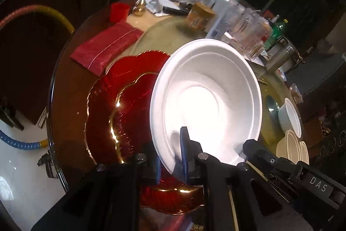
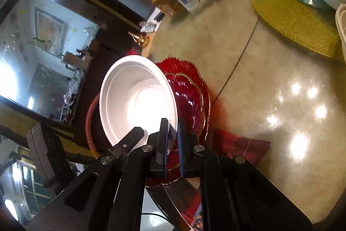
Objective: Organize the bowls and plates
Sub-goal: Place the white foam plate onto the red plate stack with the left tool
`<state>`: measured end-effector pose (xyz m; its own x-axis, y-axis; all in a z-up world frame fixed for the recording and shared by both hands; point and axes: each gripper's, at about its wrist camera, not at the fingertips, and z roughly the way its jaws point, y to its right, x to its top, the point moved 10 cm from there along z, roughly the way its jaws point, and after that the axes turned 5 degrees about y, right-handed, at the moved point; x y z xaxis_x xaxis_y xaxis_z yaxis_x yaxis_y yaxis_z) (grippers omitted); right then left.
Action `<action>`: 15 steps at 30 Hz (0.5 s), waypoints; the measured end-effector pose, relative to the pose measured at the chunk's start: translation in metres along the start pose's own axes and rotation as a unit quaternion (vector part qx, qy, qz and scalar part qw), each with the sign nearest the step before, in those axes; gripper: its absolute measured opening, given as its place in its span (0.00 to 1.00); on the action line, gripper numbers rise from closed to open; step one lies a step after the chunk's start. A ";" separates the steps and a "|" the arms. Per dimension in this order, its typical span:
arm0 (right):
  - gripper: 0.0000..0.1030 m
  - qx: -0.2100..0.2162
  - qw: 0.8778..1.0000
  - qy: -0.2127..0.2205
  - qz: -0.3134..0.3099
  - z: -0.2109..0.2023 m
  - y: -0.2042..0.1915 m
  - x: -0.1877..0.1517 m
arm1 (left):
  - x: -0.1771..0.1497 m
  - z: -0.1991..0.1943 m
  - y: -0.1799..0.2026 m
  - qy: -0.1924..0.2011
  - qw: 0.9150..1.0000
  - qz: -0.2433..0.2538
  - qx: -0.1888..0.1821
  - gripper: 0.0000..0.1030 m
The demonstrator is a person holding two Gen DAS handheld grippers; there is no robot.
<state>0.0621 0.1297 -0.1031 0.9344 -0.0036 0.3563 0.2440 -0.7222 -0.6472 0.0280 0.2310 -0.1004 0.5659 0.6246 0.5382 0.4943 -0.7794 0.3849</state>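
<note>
A large white bowl (image 1: 205, 99) is held tilted above two stacked red scalloped plates with gold rims (image 1: 112, 109). My left gripper (image 1: 170, 157) is shut on the bowl's near rim. My right gripper (image 2: 173, 140) is shut on the rim of the same bowl (image 2: 138, 99) from the opposite side, with the red plates (image 2: 190, 96) behind it. In the left wrist view the right gripper's black body (image 1: 281, 163) shows at the bowl's lower right edge. The left gripper's body (image 2: 127, 142) shows in the right wrist view.
A smaller white bowl (image 1: 289, 118) and cream bowls (image 1: 292, 144) stand at the right by a gold placemat (image 2: 292, 14). A red cloth (image 1: 106, 47), red cup (image 1: 119, 11), gold box (image 1: 200, 14), clear jars (image 1: 246, 31) and bottles crowd the round table's far side.
</note>
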 end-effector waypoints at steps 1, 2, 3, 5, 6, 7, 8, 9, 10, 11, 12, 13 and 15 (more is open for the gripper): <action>0.07 -0.001 1.000 -0.004 0.000 0.003 0.002 0.001 | -0.003 0.000 -0.004 -0.005 1.000 -0.006 0.001 0.13; 0.07 -0.001 1.000 -0.008 0.002 0.005 0.002 0.000 | -0.003 0.000 -0.006 -0.006 1.000 -0.009 0.001 0.13; 0.07 -0.002 1.000 -0.010 0.002 0.007 0.002 -0.001 | -0.003 0.001 -0.007 -0.006 1.000 -0.007 0.003 0.13; 0.07 -0.005 1.000 -0.014 0.001 0.009 0.003 -0.001 | -0.005 0.003 -0.009 -0.011 1.000 -0.010 0.005 0.13; 0.07 -0.006 1.000 -0.016 0.003 0.011 0.004 -0.002 | -0.005 0.004 -0.010 -0.013 1.000 -0.012 0.006 0.13; 0.07 -0.007 1.000 -0.018 0.002 0.011 0.003 -0.002 | -0.006 0.005 -0.010 -0.016 1.000 -0.012 0.006 0.13; 0.07 -0.009 1.000 -0.019 0.003 0.012 0.004 -0.002 | -0.007 0.005 -0.012 -0.020 1.000 -0.015 0.005 0.14; 0.07 -0.009 1.000 -0.022 0.004 0.013 0.004 -0.003 | -0.007 0.006 -0.013 -0.021 1.000 -0.016 0.006 0.14; 0.07 -0.010 1.000 -0.024 0.004 0.014 0.004 -0.002 | -0.007 0.006 -0.013 -0.021 1.000 -0.015 0.006 0.14; 0.07 -0.010 1.000 -0.025 0.004 0.014 0.004 -0.002 | -0.007 0.006 -0.013 -0.024 1.000 -0.016 0.007 0.14; 0.07 -0.011 1.000 -0.028 0.006 0.014 0.005 -0.002 | -0.007 0.007 -0.014 -0.027 0.999 -0.019 0.008 0.14; 0.08 -0.010 0.999 -0.031 0.009 0.015 0.005 -0.002 | -0.007 0.007 -0.014 -0.027 0.999 -0.019 0.008 0.14; 0.08 -0.007 0.999 -0.035 0.013 0.016 0.006 -0.001 | -0.006 0.006 -0.013 -0.028 0.999 -0.018 0.008 0.15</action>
<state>0.0664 0.1369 -0.1181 0.9563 0.0248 0.2912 0.2157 -0.7324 -0.6458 0.0217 0.2378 -0.1133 0.5829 0.6543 0.4818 0.5257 -0.7558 0.3905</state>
